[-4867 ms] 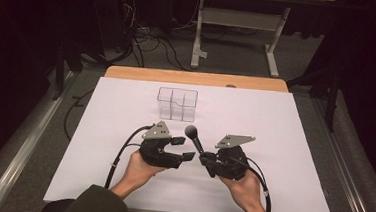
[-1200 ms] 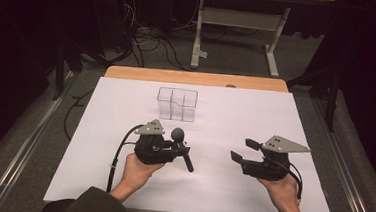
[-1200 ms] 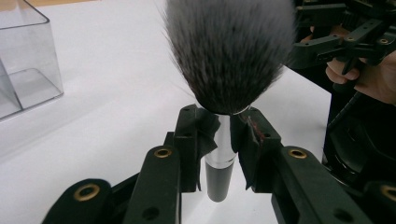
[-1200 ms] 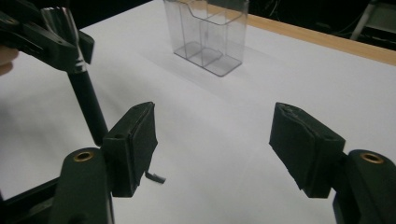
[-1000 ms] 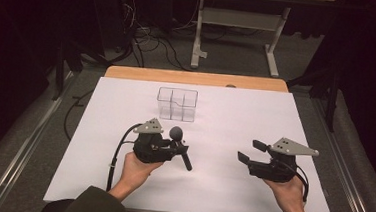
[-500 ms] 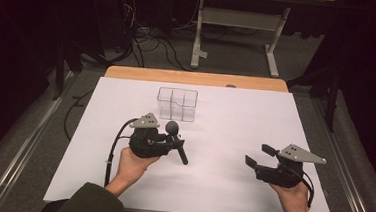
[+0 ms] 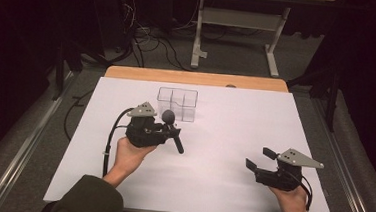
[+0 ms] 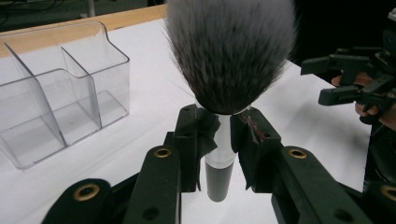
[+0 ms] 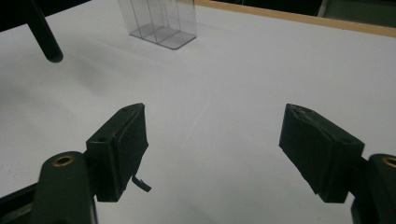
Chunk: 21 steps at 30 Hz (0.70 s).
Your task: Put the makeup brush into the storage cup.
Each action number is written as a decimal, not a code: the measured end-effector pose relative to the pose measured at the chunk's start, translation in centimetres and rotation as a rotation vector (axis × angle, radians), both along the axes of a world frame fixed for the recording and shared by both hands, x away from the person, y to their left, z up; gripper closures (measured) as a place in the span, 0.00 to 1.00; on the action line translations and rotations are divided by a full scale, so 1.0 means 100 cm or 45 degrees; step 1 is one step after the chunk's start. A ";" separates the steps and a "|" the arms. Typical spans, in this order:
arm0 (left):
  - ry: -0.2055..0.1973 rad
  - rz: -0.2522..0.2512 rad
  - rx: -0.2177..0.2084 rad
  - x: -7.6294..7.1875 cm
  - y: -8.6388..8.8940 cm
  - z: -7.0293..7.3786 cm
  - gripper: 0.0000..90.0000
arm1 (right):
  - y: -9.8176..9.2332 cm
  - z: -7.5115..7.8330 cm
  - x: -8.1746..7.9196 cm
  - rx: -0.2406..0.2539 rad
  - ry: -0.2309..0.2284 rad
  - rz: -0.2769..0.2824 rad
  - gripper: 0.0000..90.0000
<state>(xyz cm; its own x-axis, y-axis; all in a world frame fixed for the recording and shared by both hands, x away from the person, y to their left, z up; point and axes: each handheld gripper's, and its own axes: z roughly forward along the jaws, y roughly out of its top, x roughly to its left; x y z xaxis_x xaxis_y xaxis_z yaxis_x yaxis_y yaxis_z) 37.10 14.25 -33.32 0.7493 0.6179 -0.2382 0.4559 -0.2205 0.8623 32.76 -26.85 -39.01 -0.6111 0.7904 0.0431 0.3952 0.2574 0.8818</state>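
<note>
Left gripper [image 7: 170, 132], clenched on brush [image 8: 224, 84], now nearer organizer [image 7: 177, 104]; right gripper [image 7: 259, 162] released, lower.

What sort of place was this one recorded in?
Likely a lab or recording workspace: a white-covered table on grey carpet, loose cables on the floor behind it, and a metal stand against a dark background.

Brush [image 8: 229, 51]: soft grey-white bristles, dark tips; glossy silver metal collar; matt black handle. Organizer [image 7: 177, 104], upper centre of high view: clear glossy hard plastic. Table [image 7: 253, 140]: white matt smooth surface; pale wood edge at top. Left gripper [image 8: 219, 140], right gripper [image 9: 212, 149]: matt black plastic, worn pads, brass rivets.
</note>
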 end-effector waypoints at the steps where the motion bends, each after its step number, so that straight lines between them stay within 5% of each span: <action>1: 0.000 0.003 0.000 0.001 0.000 0.001 0.78 | 0.001 -0.001 0.000 -0.002 0.001 0.000 0.28; 21: -0.012 0.064 0.020 0.031 0.001 0.024 0.78 | 0.003 -0.006 0.000 -0.013 0.006 0.000 0.27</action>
